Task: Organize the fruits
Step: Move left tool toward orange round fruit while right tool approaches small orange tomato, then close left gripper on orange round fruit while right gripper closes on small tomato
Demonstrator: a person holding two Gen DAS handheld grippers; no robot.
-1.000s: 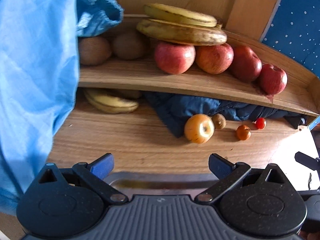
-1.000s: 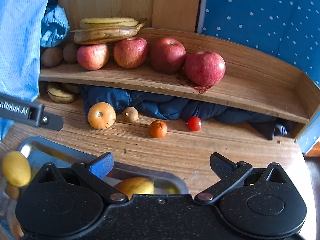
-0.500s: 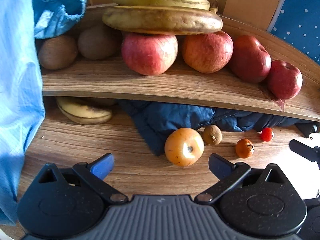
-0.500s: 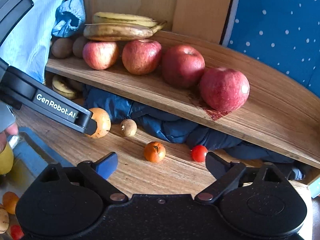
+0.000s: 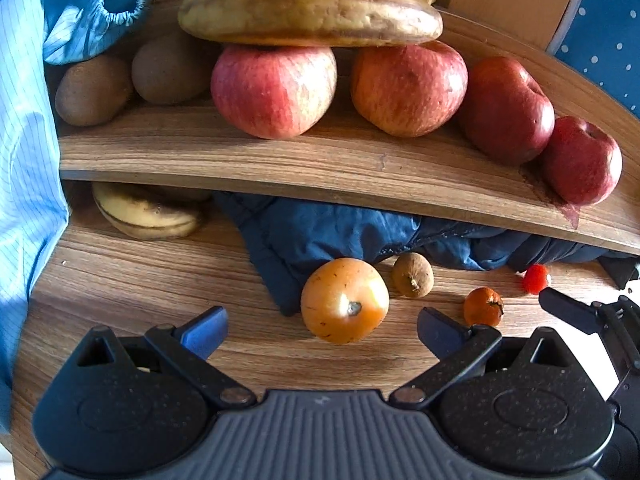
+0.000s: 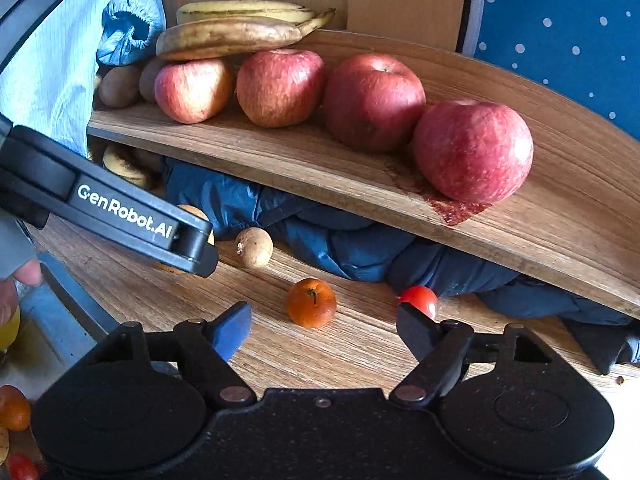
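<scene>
Left-wrist view, left to right: two kiwis [image 5: 94,90] at the left end of the curved wooden shelf [image 5: 320,164]; a row of four apples [image 5: 274,90], the first two carrying a pair of bananas [image 5: 310,14]; below the shelf, a further banana [image 5: 148,210] and a dark blue cloth [image 5: 320,232] on the tabletop [image 5: 120,280]. Loose fruit on the tabletop, left to right: large orange fruit [image 5: 345,301], small brown fruit [image 5: 413,275], small tangerine [image 5: 483,306], cherry tomato [image 5: 535,279]. Left tongs [image 5: 322,330] apart and empty, the large orange fruit lying just ahead, between the fingers; right tongs [image 6: 324,334] likewise apart and empty, the small tangerine [image 6: 311,302] just ahead of the gap, the cherry tomato [image 6: 418,300] beside the right finger. Step in hand, as judged: approach to pick up loose fruit. Next move, as judged: advance each pair of tongs until the fingers flank the fruit, then close gently; round fruit may roll away if nudged.
</scene>
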